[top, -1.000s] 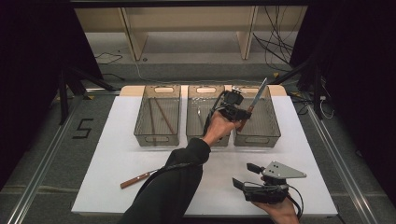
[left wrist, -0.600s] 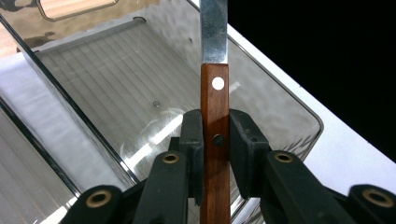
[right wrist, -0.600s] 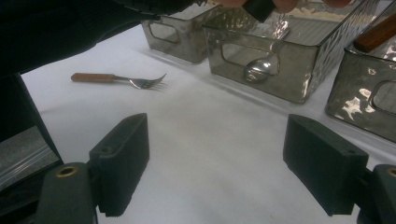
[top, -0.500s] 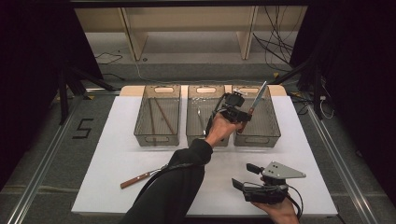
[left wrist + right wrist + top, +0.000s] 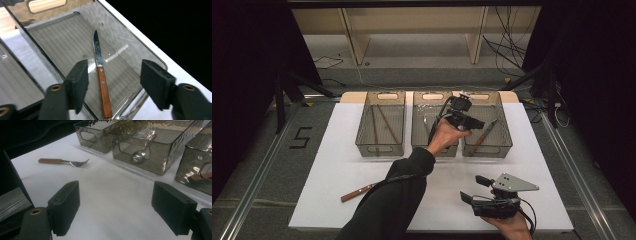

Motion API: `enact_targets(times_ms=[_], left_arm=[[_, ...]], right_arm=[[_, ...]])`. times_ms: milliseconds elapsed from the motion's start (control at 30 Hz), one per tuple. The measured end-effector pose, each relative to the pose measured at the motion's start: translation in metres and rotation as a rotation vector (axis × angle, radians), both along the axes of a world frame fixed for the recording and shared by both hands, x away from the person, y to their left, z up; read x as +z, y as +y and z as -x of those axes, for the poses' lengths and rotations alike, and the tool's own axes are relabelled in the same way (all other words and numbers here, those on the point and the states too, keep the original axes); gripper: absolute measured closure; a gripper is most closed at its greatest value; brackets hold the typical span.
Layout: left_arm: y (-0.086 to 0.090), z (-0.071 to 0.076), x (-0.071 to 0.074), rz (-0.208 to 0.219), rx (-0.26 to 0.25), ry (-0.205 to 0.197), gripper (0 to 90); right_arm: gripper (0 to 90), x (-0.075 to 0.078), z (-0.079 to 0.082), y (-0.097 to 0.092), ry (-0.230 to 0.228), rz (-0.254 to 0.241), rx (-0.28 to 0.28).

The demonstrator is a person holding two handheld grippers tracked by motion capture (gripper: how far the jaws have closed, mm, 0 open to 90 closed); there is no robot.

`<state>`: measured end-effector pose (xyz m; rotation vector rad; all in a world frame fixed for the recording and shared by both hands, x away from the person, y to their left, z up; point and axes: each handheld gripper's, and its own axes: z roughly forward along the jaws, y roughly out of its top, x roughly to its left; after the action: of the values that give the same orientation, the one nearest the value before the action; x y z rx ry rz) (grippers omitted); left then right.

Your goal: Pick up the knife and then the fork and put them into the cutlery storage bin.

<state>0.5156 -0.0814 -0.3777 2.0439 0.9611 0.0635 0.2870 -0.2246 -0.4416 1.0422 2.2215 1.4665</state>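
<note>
- The wooden-handled steel knife point(image 5: 100, 75) lies slanted in the right-hand clear plastic bin point(image 5: 503, 131), free of both pads; its handle end is partly hidden behind the bin's near wall.
- The left gripper point(image 5: 472, 121) hovers above it, its jaws just opened, nothing between them.
- The right gripper point(image 5: 474, 192) rests near, jaws apart and empty.
- The wooden-handled fork point(image 5: 63, 161) lies on the white table point(image 5: 332, 170), partly hidden by a sleeve in the high view.
</note>
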Motion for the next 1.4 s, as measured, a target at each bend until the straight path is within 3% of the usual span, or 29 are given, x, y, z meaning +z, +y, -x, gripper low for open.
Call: enact_targets(times_ms=[233,467,800,1033,1300,1400], left_arm=[[0.029,0.008,0.015,0.001,-0.025,-0.017,26.9],[0.075,0.022,0.024,0.007,-0.028,-0.044,24.4],[0.133,0.042,0.02,-0.014,0.021,-0.069,22.7],[0.159,0.059,0.015,-0.035,0.023,-0.075,20.8],[0.189,0.078,0.008,-0.105,0.024,-0.092,20.5],[0.199,0.086,0.005,-0.107,0.027,-0.093,20.2]], right_arm=[[23.5,0.0,0.0,0.0,0.001,0.001,-0.005],[23.5,0.0,-0.001,-0.001,-0.001,0.0,-0.011],[23.4,-0.001,-0.001,0.0,0.003,0.002,-0.012],[23.4,-0.001,-0.002,0.0,0.002,0.004,-0.013],[23.4,-0.001,-0.002,0.001,0.005,0.006,-0.013],[23.4,-0.001,-0.002,0.0,0.003,0.002,-0.014]])
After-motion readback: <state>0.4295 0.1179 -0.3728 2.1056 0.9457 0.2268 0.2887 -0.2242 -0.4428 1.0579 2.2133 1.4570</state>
